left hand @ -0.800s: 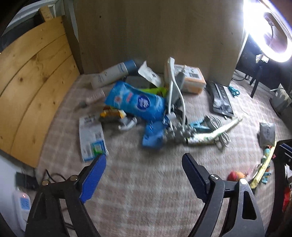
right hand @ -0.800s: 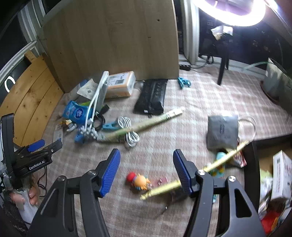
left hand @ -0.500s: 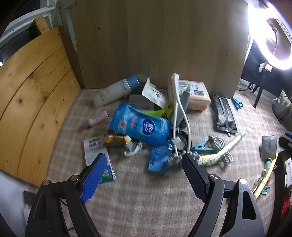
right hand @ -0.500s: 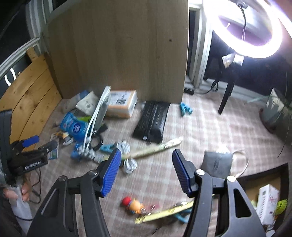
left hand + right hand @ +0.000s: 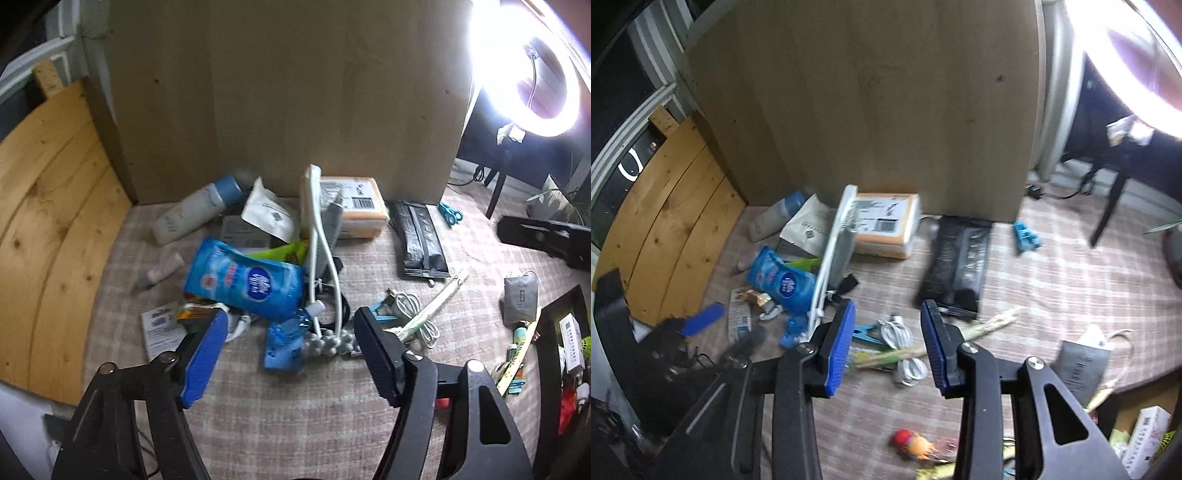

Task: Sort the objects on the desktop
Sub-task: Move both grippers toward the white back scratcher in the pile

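Clutter piled mid-desk (image 5: 295, 424) by the board: blue pouch (image 5: 243, 282), white cable (image 5: 899, 334), black pack (image 5: 956, 258). Left claw (image 5: 290, 350) and right claw (image 5: 886, 341) released, empty. Best to start at loose edge items, one per grab, clear of tangled cable.

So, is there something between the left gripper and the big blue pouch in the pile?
Nothing blocks it. The open left gripper hangs above bare cloth; the blue pouch lies atop the pile, with only a white bent lamp arm touching its right side.
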Motion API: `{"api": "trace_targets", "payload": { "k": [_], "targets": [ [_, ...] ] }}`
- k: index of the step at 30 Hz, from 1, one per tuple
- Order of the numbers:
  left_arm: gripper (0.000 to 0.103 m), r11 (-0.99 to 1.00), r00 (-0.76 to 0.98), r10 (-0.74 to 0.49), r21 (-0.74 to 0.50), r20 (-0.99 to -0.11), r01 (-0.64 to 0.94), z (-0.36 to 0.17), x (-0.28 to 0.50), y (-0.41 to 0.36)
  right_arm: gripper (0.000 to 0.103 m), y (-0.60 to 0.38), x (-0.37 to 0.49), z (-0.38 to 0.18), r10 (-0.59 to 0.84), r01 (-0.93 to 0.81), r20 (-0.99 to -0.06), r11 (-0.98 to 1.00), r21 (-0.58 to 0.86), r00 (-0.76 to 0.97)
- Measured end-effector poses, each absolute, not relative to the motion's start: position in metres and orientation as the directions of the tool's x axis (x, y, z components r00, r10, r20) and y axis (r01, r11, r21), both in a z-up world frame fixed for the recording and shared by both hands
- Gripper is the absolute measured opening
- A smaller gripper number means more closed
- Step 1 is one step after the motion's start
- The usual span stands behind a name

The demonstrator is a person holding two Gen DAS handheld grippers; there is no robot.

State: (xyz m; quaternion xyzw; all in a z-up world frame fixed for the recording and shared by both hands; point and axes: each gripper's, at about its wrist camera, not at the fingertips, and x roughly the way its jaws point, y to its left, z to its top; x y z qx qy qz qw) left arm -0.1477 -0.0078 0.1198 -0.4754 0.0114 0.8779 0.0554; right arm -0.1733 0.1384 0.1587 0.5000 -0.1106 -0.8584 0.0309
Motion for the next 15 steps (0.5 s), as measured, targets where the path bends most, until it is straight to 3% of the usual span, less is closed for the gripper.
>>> {"api": "trace_targets", "payload": {
  "k": [5, 15],
  "targets": [
    [0.058, -0.992, -0.504, 0.113, -0.067, -0.856, -0.109, 0.104, -0.164, -0.008, 0.028, 0.121, -0.205, 0.132, -0.229, -0.043, -0.878, -0.961, 0.272, -0.42],
    [0.057, -0.984, -0.444, 0.171, -0.125, -0.879, -0.131, 0.076, -0.185, 0.001, 0.026, 0.094, -0.262, 0.087, -0.292, -0.025, -0.906, -0.949, 0.314, -0.307]
  ]
}}
